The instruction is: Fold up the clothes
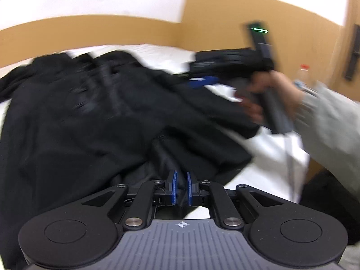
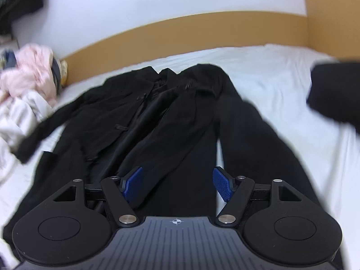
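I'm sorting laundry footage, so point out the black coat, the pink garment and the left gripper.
black coat (image 2: 157, 117): right wrist view, on its front panel beside the button line.
pink garment (image 2: 33, 67): right wrist view, on the crumpled pile's middle.
left gripper (image 1: 181, 186): left wrist view, midway between its fingertips, pinching black fabric.

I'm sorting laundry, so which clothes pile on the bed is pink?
The pink clothes bunched at the bed's far left edge beside the headboard; the jacket spread mid-bed is black.
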The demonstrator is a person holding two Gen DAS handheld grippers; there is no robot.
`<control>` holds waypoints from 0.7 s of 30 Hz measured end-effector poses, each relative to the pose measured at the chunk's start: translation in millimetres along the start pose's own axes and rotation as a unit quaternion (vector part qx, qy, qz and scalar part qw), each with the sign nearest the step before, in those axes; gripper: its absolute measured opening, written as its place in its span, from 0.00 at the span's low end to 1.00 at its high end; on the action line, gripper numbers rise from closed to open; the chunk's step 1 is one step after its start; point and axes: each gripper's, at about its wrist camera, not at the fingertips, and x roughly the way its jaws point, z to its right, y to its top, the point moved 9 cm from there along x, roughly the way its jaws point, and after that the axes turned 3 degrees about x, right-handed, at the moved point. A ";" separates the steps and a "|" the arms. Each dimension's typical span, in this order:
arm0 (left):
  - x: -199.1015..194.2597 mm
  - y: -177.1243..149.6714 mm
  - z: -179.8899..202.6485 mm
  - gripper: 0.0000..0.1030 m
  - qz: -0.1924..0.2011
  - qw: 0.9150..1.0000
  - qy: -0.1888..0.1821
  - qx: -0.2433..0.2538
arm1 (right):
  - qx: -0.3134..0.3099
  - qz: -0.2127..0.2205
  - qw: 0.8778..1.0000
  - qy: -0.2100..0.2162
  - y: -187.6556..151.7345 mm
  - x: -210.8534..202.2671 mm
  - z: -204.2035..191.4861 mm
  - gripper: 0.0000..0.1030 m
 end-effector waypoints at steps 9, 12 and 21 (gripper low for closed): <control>3.7 10.9 -25.0 0.52 0.012 0.980 0.182 0.075 | 0.015 0.018 0.999 0.031 -60.3 -34.7 -15.2 0.72; 26.3 12.1 -32.8 0.56 -0.026 0.981 0.169 0.091 | 0.030 0.026 0.999 0.032 -69.7 -40.3 -9.3 0.72; 37.2 6.3 -37.0 0.02 -0.062 0.991 0.109 0.038 | 0.054 0.060 0.995 0.055 -90.1 -57.7 -4.6 0.72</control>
